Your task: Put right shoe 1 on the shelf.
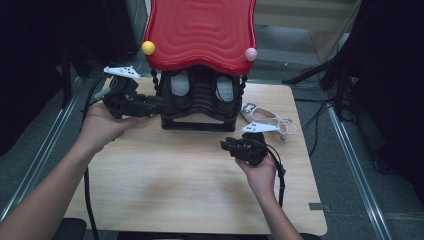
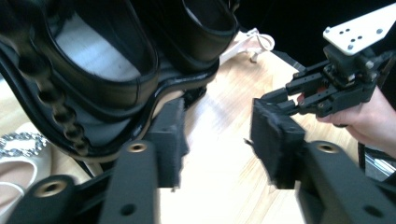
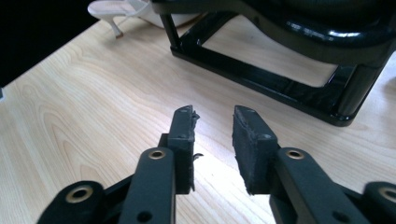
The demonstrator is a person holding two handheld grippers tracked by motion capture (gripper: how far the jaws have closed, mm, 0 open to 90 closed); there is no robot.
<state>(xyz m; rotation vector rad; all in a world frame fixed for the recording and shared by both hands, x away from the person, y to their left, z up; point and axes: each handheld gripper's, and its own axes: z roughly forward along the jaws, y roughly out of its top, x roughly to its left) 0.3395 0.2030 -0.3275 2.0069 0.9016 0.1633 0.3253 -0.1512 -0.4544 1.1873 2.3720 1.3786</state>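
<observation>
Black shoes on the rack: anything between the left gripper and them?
Nothing visible. The left gripper, jaws open, is already at the left side of the black shoes on the black rack; its nearer pad sits right at the sole's edge.

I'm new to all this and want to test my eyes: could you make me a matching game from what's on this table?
Things:
1. left gripper
2. right gripper
3. white shoe
4. yellow ball

Places:
A. lying right of the black rack
B. at the red top's left corner
C. at the rack's left side
D. over bare wood, fingers apart

Pairs: 1-C, 2-D, 3-A, 4-B
</observation>
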